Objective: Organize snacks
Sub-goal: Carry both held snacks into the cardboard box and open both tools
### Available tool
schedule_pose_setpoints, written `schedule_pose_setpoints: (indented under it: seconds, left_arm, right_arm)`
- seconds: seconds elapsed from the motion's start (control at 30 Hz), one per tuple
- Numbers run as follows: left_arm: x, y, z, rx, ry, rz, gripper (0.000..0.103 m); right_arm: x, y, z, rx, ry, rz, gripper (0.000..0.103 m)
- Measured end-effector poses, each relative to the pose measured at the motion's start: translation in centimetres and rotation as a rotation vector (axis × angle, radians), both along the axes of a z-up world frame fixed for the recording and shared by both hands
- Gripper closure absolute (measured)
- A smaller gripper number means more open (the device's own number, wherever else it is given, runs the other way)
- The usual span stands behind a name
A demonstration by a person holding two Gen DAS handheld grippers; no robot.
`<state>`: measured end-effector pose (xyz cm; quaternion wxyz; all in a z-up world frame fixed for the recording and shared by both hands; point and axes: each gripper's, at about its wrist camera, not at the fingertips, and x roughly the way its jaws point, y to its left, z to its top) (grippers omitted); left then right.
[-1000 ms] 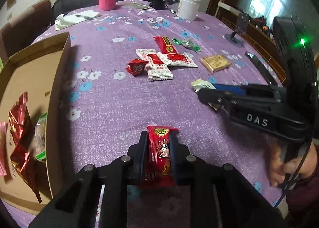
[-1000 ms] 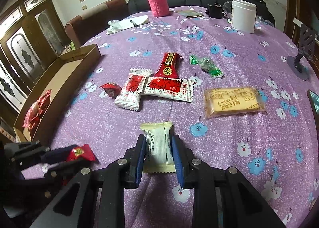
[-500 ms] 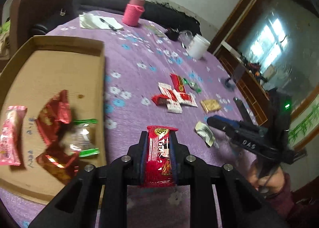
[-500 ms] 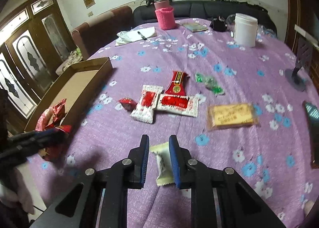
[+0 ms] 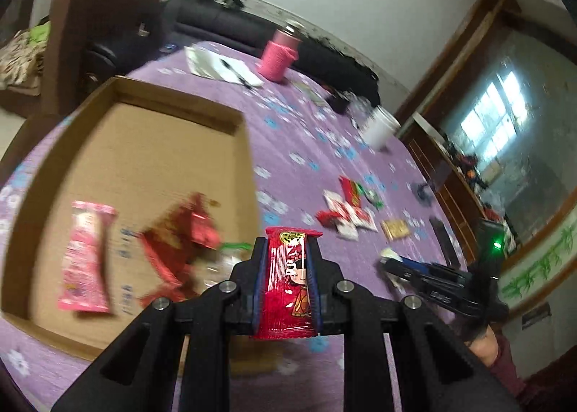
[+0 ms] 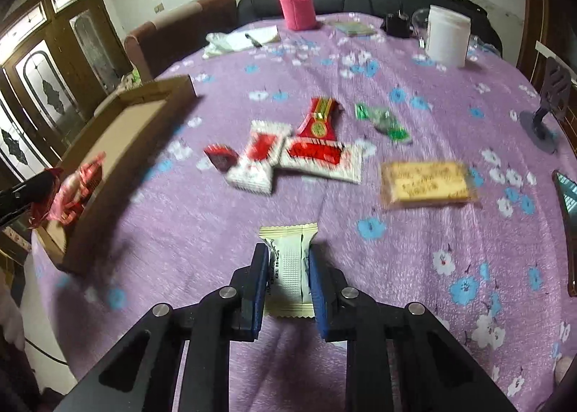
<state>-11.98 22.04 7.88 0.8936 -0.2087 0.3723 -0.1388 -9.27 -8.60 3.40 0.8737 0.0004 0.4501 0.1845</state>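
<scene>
My left gripper [image 5: 286,249] is shut on a red snack packet [image 5: 288,286] and holds it in the air beside the near right edge of the cardboard tray [image 5: 144,145]. The tray holds a pink packet [image 5: 86,253], red foil packets [image 5: 180,235] and a clear green-ended one. My right gripper [image 6: 286,253] is shut on a cream-white snack packet [image 6: 288,267] above the purple cloth. Several loose snacks lie mid-table: red-and-white packets [image 6: 288,152], a small red one [image 6: 220,156], a green candy wrap [image 6: 382,122] and a yellow biscuit pack [image 6: 427,183].
The cardboard tray [image 6: 119,145] lies at the table's left edge. A pink-sleeved flask [image 6: 297,1], a white jar [image 6: 447,35], paper with a pen [image 6: 245,40] and a small stand [image 6: 548,105] stand toward the back and right. A dark flat object [image 6: 568,217] lies at the right edge.
My left gripper has lifted and swung left with the red packet, from over the cloth to the tray's edge. My right gripper has lifted the cream packet off the cloth.
</scene>
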Motion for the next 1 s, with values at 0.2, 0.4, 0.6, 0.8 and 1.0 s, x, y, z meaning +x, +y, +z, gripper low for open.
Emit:
schedule_pose_setpoints:
  seconds: [0.2,0.4,0.6,0.8,1.0]
  left_arm:
    - [1.5,6.3,-0.5,-0.039,0.029,0.132,0.083]
    - [3.8,10.4,-1.3,-0.03,0.068,0.212,0.083]
    - [5.4,12.5,-2.3,-0.003,0.104,0.262,0.081]
    - [4.7,13.4,-2.1,-0.055,0.093,0.283,0.054]
    - [2.7,12.8,-0.5,-0.05,0.06,0.293,0.038]
  right_arm:
    - [0.3,4.0,4.1,0.064,-0.061,0.088,0.079]
    - [2.5,13.0,5.4,0.092,-0.045,0.24,0.079]
    - [5.7,21.1,4.0,0.053,-0.015,0.313,0.079]
    - [8.2,25.1,2.0,0.006,0.019,0.32,0.078]
    - [8.4,25.3,2.2,0.033,0.018,0.318,0.072]
